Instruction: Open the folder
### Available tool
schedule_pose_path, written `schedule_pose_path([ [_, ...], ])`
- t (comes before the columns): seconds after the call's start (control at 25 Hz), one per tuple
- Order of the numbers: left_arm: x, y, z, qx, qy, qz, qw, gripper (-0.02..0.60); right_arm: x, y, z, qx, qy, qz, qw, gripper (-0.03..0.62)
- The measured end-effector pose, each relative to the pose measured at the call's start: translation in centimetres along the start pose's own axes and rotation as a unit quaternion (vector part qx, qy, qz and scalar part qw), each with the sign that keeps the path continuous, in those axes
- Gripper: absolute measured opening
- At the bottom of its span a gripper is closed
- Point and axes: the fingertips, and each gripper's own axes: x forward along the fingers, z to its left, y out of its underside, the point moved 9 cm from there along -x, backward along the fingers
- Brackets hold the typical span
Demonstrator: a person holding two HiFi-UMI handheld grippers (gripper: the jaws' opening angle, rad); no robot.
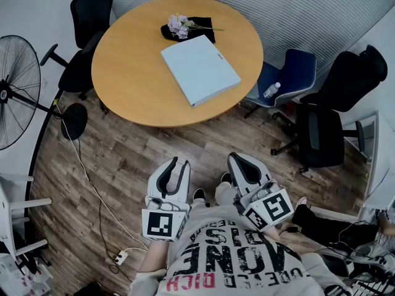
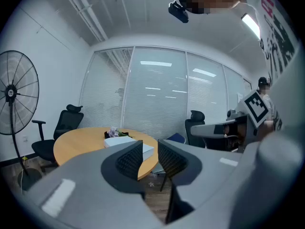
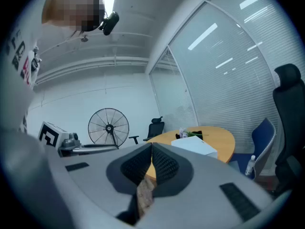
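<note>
A closed light-blue folder (image 1: 200,68) lies flat on the round wooden table (image 1: 129,73), far ahead of both grippers. It also shows small in the left gripper view as the folder (image 2: 127,144) and in the right gripper view as the folder (image 3: 195,145). My left gripper (image 1: 178,164) hangs over the wood floor near the person's body, open with a narrow empty gap; seen from its own camera, the left gripper (image 2: 150,152) holds nothing. Beside it my right gripper (image 1: 242,160) is shut, and its own view shows the right gripper (image 3: 151,148) with tips touching and nothing between them.
Purple flowers (image 1: 179,24) on a black cloth lie behind the folder. A standing fan (image 1: 15,91) is at the left. Black office chairs (image 1: 86,17) (image 1: 339,103) and a blue chair (image 1: 290,76) with a bottle ring the table. A cable and power strip (image 1: 120,258) lie on the floor.
</note>
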Motion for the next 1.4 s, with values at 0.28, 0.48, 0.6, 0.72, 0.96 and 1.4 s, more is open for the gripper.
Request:
schedule_pose_path([
  [0.28,-1.3,-0.5,-3.6,-0.002,0.026,-0.017,0.9995,0.107,-3.3,-0.2,1.6,-0.017,0.009,-0.004,1.0,0.012],
  [0.48,-1.2,-1.1,-5.8,0.001,0.051,-0.021,0.9985,0.106,-5.3,0.1,1.4,-0.008,0.026,-0.006,1.0,0.012],
  [0.6,-1.2,-1.5,-7.3,-0.004,0.059,-0.031,0.9978,0.106,-6.7,0.3,0.9,-0.007,0.033,-0.011,0.999,0.012],
  [0.72,-1.0,-1.8,-8.5,-0.003,0.06,-0.031,0.9977,0.101,-7.8,-0.1,0.2,-0.004,0.034,-0.03,0.999,0.012],
  [0.96,-0.8,-1.8,-11.1,0.01,0.046,-0.045,0.9979,0.089,-10.7,-0.1,-1.4,0.013,0.024,-0.063,0.998,0.014],
  [1.4,0.4,-1.2,-16.0,0.008,0.051,-0.046,0.9976,0.069,-14.2,1.4,-4.5,0.03,0.022,-0.05,0.998,0.014],
])
